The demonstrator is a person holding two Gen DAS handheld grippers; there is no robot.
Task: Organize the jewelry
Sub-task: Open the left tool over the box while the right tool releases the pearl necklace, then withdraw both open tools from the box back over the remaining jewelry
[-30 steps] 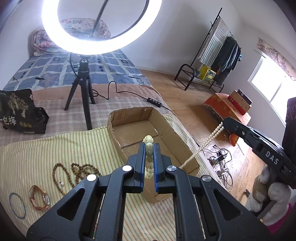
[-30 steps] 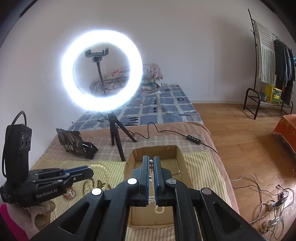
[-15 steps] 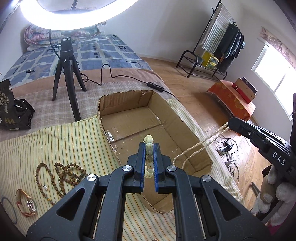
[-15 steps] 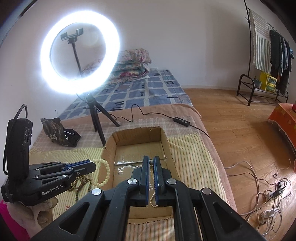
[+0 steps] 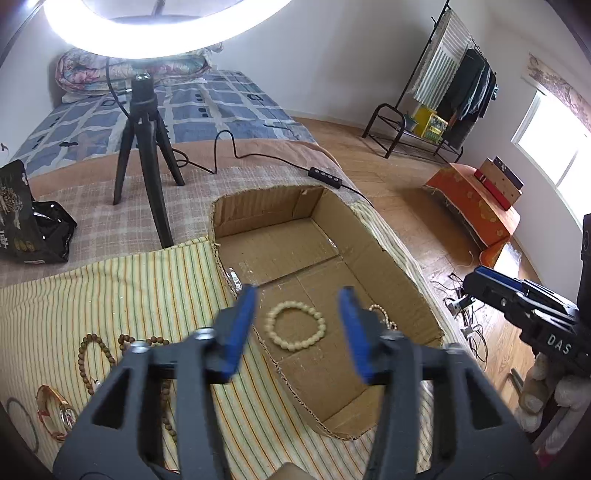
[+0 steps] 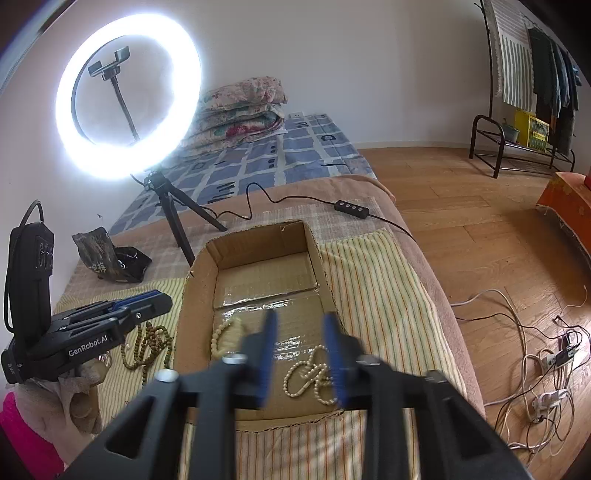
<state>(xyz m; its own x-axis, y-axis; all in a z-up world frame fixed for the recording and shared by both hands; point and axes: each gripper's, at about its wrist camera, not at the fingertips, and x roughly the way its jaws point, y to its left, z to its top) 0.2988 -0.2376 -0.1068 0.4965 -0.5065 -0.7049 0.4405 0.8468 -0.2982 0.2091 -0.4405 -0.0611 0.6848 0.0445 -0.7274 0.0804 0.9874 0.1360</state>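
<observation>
Boxed in your open brown cardboard box (image 5: 388, 258): cream bead bracelet (image 5: 295, 329), pearl strand necklace (image 6: 310, 373); both claws, left claw (image 5: 297, 325) and right claw (image 6: 300, 347), released and empty; yours left to box: brown wooden bead strands (image 5: 99, 354), orange-strapped watch (image 5: 55, 410), thin blue bangle (image 5: 22, 424).

The right hand-held gripper (image 6: 300, 354), blurred, covers part of the pearl necklace (image 6: 308, 376); the ring light (image 5: 166, 33) is cut off by the top edge.

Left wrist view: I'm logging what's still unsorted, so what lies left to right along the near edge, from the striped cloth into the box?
Blue ring bangle → orange-strap watch → brown wooden bead strands → cream bead bracelet inside the cardboard box.
</observation>
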